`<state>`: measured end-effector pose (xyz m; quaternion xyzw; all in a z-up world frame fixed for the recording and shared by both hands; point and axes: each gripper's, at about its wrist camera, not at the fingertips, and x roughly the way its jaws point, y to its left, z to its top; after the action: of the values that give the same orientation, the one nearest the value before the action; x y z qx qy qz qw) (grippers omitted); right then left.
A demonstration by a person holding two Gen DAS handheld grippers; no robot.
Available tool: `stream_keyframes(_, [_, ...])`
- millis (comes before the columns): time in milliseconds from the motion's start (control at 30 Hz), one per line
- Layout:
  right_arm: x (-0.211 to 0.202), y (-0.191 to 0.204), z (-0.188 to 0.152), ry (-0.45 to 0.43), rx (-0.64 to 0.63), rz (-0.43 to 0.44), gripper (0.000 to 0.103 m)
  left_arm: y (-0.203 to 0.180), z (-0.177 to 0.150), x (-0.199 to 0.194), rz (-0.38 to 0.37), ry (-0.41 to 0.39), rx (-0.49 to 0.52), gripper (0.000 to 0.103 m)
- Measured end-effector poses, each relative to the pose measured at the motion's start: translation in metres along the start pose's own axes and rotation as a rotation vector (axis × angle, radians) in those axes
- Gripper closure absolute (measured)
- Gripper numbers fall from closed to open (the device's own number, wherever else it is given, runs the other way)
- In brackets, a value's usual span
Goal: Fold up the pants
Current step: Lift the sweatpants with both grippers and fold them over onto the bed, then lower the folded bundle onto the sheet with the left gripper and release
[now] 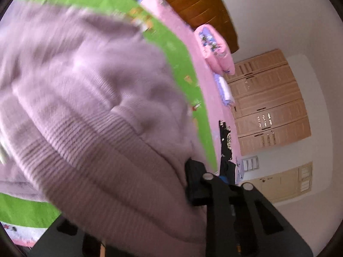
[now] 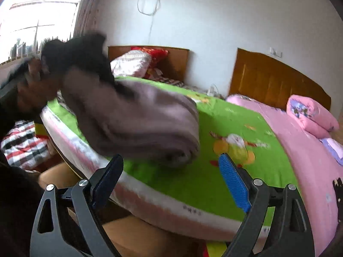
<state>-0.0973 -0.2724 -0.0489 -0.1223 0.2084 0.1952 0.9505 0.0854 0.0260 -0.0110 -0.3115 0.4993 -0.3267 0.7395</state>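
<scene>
The lilac knit pants (image 1: pixel 96 96) fill most of the left wrist view, blurred, with the ribbed band draped over my left gripper (image 1: pixel 206 167), whose jaws stand close together on the fabric. In the right wrist view the pants (image 2: pixel 139 117) hang from that dark left gripper (image 2: pixel 75 51) at the upper left, with a hand (image 2: pixel 32 90) behind it, and trail down in a folded heap onto the green sheet (image 2: pixel 214 182). My right gripper (image 2: pixel 170 158) stands wide open just in front of the heap's near end, with nothing between its blue pads (image 2: pixel 233 182).
The bed's near edge (image 2: pixel 160 205) runs across in front of my right gripper. A pink quilt (image 2: pixel 300 150) and a rolled pink quilt (image 2: pixel 310 115) lie to the right, before a wooden headboard (image 2: pixel 268 79). A second bed (image 2: pixel 150 64) stands behind. Wardrobe (image 1: pixel 268 98) at the wall.
</scene>
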Motion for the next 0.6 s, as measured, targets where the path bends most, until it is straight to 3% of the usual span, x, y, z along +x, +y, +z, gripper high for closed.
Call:
stream_keyframes(167, [0.030,0.003,0.002,0.017,0.054,-0.055,0.017,-0.080,0.052,-0.017,0.028,-0.013,0.144,0.083])
stream_keyframes(333, [0.054,-0.004,0.027,-0.023,0.274,0.046,0.016,-0.145,0.100,-0.015,0.087,0.047,0.244,0.083])
stream_keyframes(433, [0.066,0.003,0.043,-0.034,0.304,0.059,0.016,-0.168,0.116,-0.009,0.143,0.076,0.282,0.083])
stream_keyframes(533, [0.090,0.020,0.054,0.020,0.274,0.019,0.016,-0.166,0.119,-0.023,0.152,0.065,0.278,0.083])
stream_keyframes(600, [0.108,0.031,0.056,0.089,0.204,-0.131,0.016,-0.158,0.119,-0.040,0.143,0.044,0.265,0.083])
